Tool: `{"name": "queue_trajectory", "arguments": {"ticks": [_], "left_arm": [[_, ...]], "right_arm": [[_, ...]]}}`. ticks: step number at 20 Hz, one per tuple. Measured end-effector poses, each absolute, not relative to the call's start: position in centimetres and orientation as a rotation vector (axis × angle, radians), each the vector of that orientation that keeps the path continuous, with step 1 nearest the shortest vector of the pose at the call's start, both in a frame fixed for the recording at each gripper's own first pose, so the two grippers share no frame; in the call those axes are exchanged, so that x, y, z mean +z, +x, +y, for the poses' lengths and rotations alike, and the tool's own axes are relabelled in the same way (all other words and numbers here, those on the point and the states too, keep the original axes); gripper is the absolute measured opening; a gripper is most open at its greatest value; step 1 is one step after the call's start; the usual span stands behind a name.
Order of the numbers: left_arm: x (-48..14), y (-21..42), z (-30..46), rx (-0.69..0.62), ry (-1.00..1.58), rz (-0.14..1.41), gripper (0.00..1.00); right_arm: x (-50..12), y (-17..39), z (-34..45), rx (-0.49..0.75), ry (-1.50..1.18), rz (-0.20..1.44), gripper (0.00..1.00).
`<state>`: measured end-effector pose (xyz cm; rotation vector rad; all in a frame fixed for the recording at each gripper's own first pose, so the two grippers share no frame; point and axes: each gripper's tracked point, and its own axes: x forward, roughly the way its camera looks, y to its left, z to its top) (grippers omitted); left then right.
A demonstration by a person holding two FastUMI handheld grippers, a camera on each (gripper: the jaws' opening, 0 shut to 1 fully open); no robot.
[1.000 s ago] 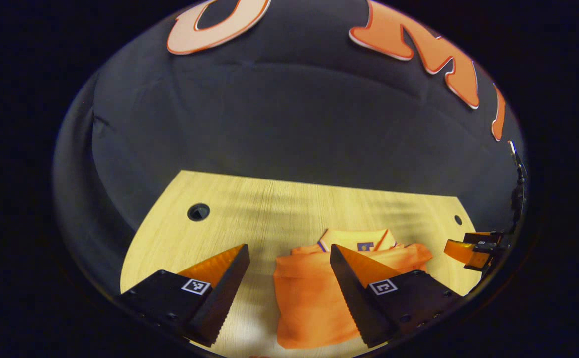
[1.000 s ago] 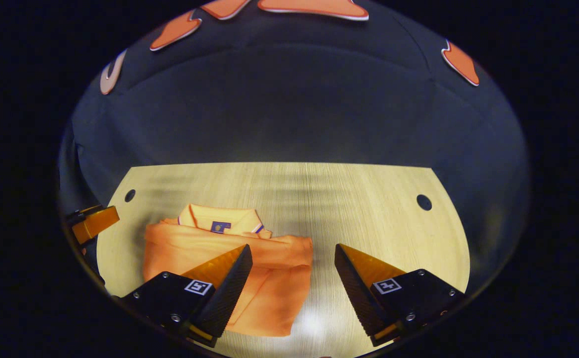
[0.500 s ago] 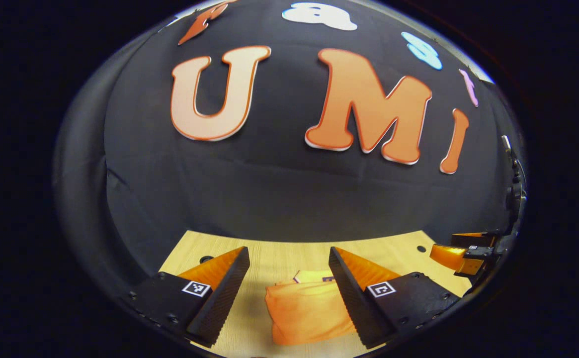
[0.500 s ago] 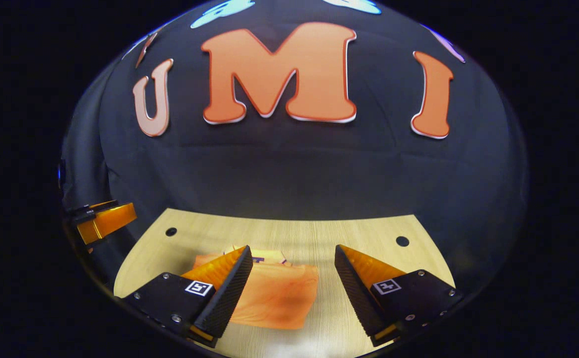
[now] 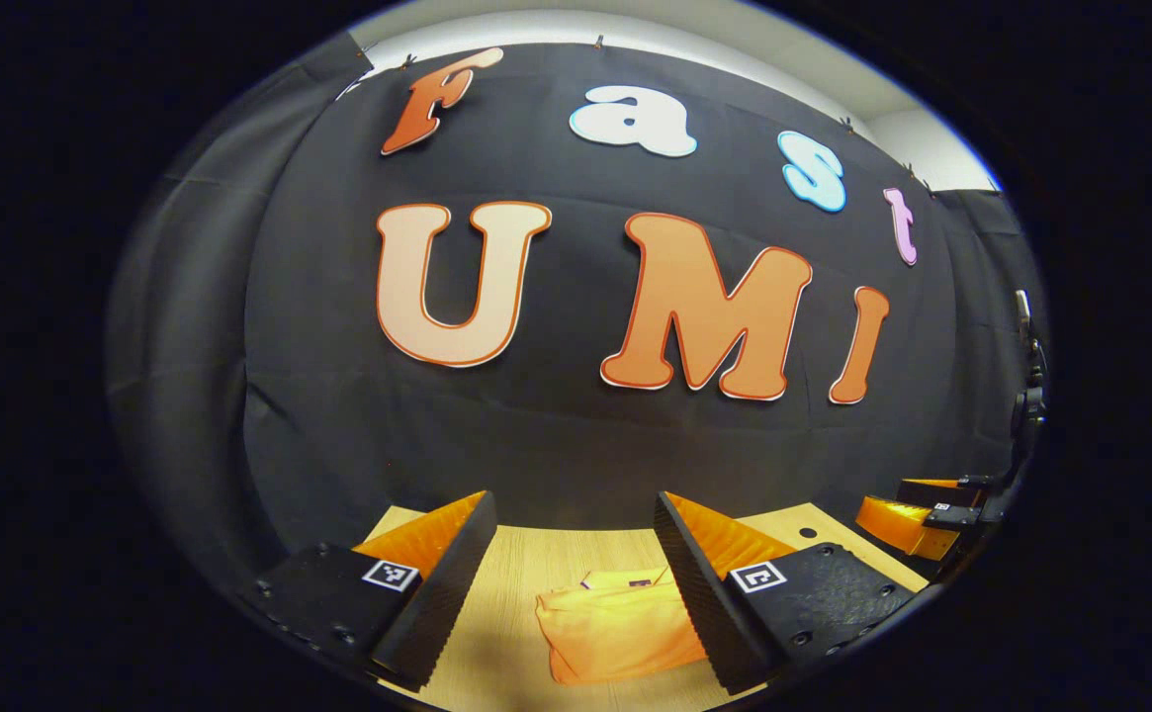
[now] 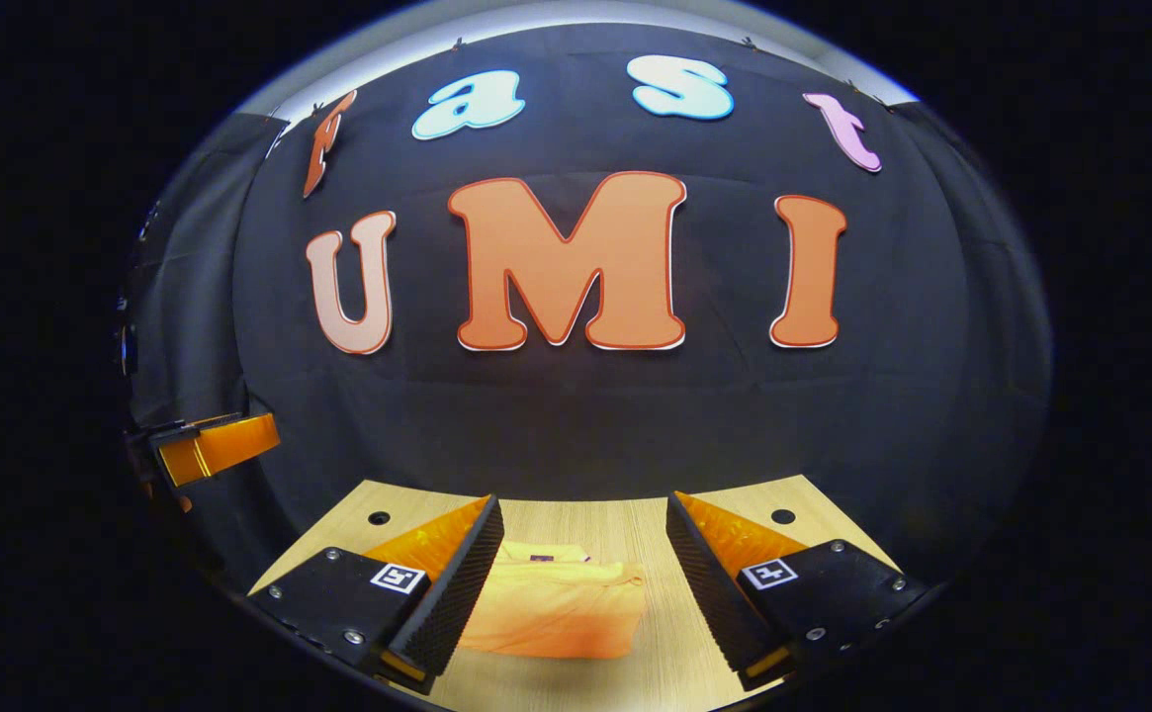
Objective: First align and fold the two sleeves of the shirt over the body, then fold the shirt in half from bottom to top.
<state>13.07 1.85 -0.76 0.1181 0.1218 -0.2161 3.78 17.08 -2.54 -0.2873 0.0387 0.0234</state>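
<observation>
The shirt (image 6: 556,608) is plain orange, with a small dark purple patch at its collar; the table (image 6: 635,519) under it is pale yellowish wood with fine straight grain and small dark round holes; the wall cloth is black

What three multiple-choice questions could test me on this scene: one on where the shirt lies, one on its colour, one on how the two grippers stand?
1. Where is the shirt?
A. On the wooden table
B. Hanging on the wall
C. Between a gripper's fingers

2. What colour is the shirt?
A. Blue
B. Orange
C. White

3. How do the left gripper and the right gripper stand?
A. Both shut on the shirt
B. One open, one shut
C. Both open, holding nothing

Answers: 1 A, it lies folded flat on the tabletop; 2 B, its cloth is orange in both views; 3 C, each pair of fingers stands wide apart above the table.
</observation>
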Motion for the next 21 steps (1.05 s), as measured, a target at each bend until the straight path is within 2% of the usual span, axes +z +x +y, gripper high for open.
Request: {"name": "queue_trajectory", "arguments": {"ticks": [9, 13, 21], "left_arm": [[0.0, 11.5, 2.5, -0.272, 0.128, 0.092, 0.98], [-0.3, 11.8, 1.9, -0.252, 0.12, 0.093, 0.98], [0.6, 9.5, 0.9, -0.123, 0.073, 0.041, 0.98]], "right_arm": [[-4.0, 0.5, 15.2, -0.069, -0.256, 0.025, 0.99], [-2.8, 0.0, 13.4, -0.093, -0.269, 0.01, 0.99], [-2.0, 0.4, 11.2, 0.022, -0.308, 0.038, 1.0]]}}
